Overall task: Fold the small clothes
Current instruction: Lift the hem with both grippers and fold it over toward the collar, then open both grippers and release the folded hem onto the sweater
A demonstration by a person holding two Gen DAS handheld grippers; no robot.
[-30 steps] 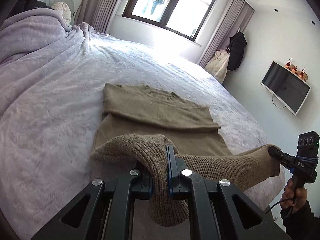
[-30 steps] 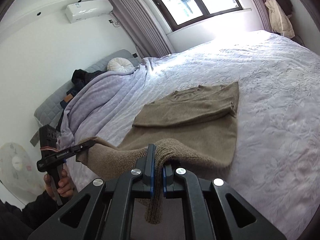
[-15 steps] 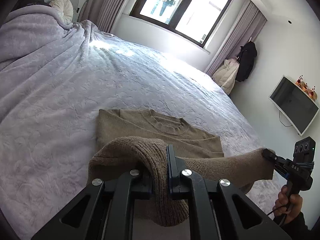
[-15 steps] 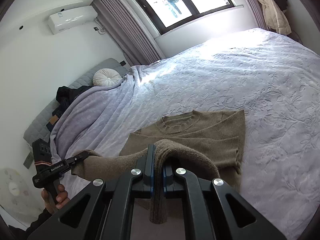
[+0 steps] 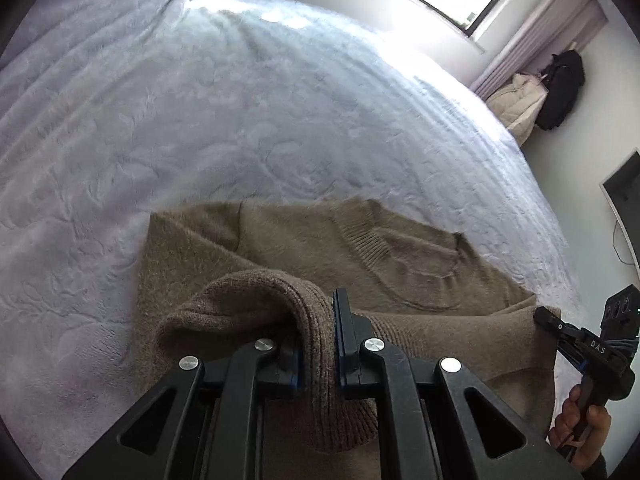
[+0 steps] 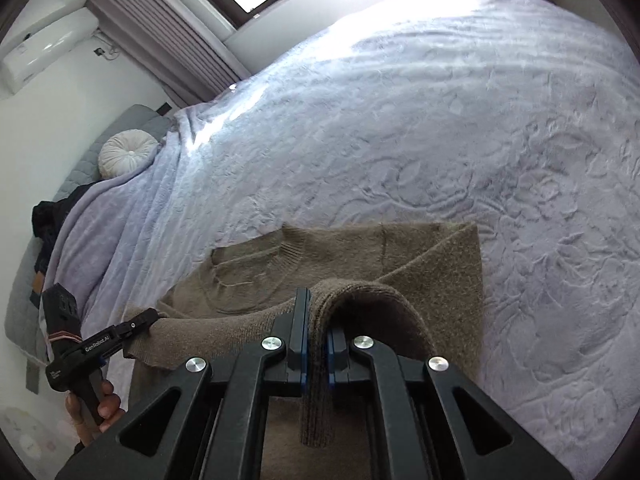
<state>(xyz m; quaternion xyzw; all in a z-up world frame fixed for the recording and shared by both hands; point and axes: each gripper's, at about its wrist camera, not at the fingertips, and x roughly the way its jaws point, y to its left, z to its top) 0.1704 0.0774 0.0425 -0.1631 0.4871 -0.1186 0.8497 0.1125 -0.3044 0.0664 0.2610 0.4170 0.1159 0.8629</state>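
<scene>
A brown knitted sweater (image 5: 304,248) lies on the lilac bedspread (image 5: 200,120), neck end away from me, sleeves folded across it. My left gripper (image 5: 318,344) is shut on the left corner of its ribbed hem. My right gripper (image 6: 317,340) is shut on the right corner. The hem stretches between the two grippers and hangs over the sweater's upper part (image 6: 360,256). The right gripper shows in the left wrist view (image 5: 546,318), and the left gripper in the right wrist view (image 6: 150,316).
The bedspread (image 6: 440,120) runs to a window wall. A round white cushion (image 6: 128,154) and dark clothes (image 6: 52,216) lie at the bed's head. A wall screen (image 5: 624,200) and hanging coats (image 5: 560,88) are on the right.
Both grippers have carried the hem forward over the sweater toward its neck and tilted downward. The lower half now lies folded over the upper half.
</scene>
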